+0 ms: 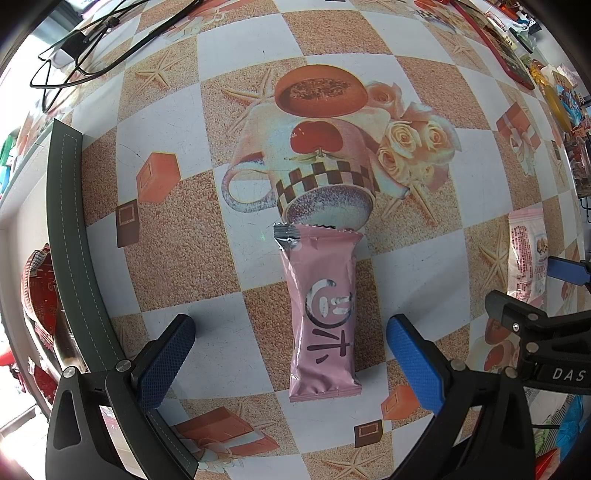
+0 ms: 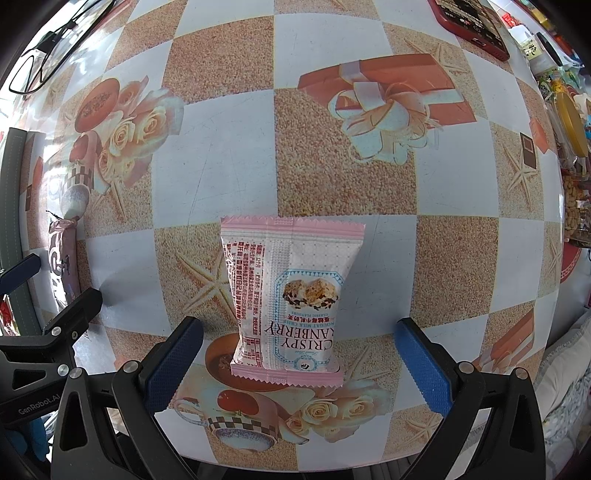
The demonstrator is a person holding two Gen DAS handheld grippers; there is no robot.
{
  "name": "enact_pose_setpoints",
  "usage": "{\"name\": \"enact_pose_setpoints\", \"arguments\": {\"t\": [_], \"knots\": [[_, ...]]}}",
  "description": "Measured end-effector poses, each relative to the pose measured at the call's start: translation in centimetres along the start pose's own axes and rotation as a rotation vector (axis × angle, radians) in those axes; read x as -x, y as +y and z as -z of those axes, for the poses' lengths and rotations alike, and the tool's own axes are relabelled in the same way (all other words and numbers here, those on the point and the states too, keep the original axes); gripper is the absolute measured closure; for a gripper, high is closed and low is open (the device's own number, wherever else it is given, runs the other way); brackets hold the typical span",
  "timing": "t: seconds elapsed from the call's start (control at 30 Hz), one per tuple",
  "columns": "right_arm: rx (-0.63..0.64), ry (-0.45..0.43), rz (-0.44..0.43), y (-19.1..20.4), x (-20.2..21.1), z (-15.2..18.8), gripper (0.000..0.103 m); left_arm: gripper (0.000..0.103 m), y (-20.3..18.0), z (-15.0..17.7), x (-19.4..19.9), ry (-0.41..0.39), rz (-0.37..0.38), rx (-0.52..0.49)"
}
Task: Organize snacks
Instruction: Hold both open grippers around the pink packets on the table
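Red packet [image 1: 38, 295] behind grey rim [image 1: 70, 236]

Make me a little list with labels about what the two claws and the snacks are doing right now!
left claw: the left claw is open, one finger on each side of the pink snack bar, not squeezing it
right claw: the right claw is open around the white cranberry snack packet, not squeezing it
snacks: both lie flat on the table, apart from each other
table: checkered cloth with printed cups, roses and starfish
other things: a red phone at the far edge, black cables at the far left
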State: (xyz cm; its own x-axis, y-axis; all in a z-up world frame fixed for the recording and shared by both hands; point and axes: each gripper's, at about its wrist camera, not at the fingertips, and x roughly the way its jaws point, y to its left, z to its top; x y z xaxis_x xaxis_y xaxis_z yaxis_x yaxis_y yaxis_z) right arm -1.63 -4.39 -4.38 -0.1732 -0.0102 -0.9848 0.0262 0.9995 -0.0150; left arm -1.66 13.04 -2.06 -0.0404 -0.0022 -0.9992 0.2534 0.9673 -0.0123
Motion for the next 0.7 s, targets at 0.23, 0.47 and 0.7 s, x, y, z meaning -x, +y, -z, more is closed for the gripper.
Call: {"name": "enact_pose_setpoints", "arguments": {"t": [0.23, 0.47, 0.7], "knots": [[0.000, 0.000, 0.000, 0.0, 0.0, -0.1, 0.000, 0.000, -0.1, 0.1, 0.0, -0.001, 0.000, 0.001], [0.000, 0.000, 0.000, 0.0, 0.0, -0.1, 0.000, 0.000, 0.1, 0.1, 0.0, 0.006, 0.001, 0.003], [0.000, -0.002, 0.000, 0.0, -0.1, -0.1, 0.000, 0.000, 2.0, -1.0, 0.4, 0.015, 0.004, 0.088]]}}
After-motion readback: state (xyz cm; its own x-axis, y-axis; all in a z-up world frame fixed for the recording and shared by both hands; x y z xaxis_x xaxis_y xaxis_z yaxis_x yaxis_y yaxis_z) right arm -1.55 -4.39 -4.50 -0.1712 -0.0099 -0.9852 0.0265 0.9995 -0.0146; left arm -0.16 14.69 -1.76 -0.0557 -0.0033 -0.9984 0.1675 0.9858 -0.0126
